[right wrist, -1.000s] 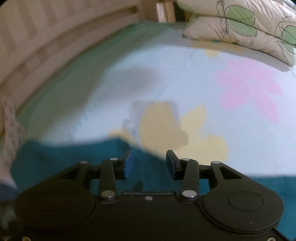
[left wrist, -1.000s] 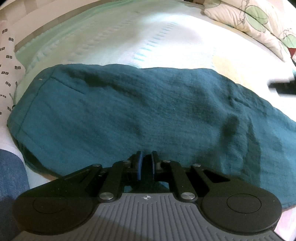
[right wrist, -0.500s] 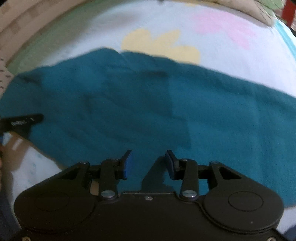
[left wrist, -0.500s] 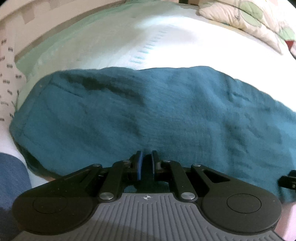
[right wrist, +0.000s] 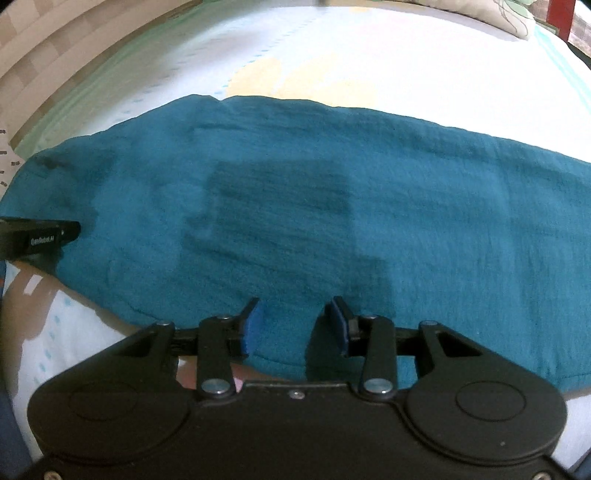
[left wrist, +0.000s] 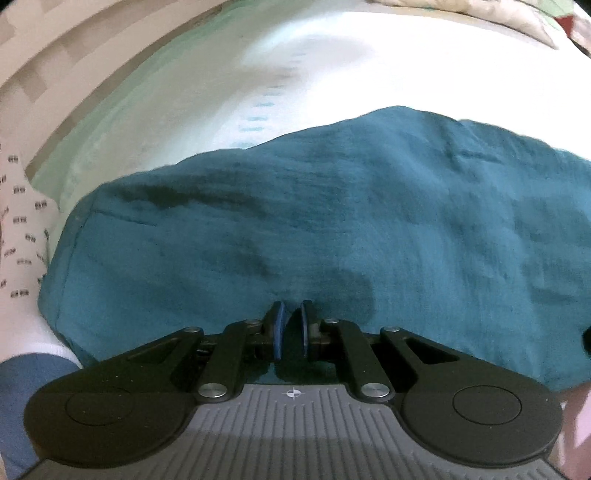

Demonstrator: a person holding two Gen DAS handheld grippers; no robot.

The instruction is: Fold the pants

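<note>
teal pants [right wrist: 332, 206] lie flat across a bed, spread as a long band from left to right, their near edge running just under both cameras. the cloth looks thin, crinkled and soft, so it should be light, limp and quick to sag or bunch when lifted; it is not fragile or slippery. the best hold seems to be a pinch on the near hem, with the two grips set well apart so the fabric lifts evenly and folds over toward the far edge.

the left gripper [left wrist: 290, 325] has its blue pads nearly together, with a thin fold of the teal fabric rising between them, so it appears to be pinching the near edge of the pants. the right gripper [right wrist: 295, 326] stands about half open above the near hem, teal cloth lying between and below its pads, which do not press on it; nothing is held there yet.

beneath the pants is a pale bedsheet [right wrist: 388, 62] with a faint yellow flower print. a patterned pillow [right wrist: 513, 14] lies at the far right, and a striped headboard [left wrist: 55, 77] curves along the far left
</note>
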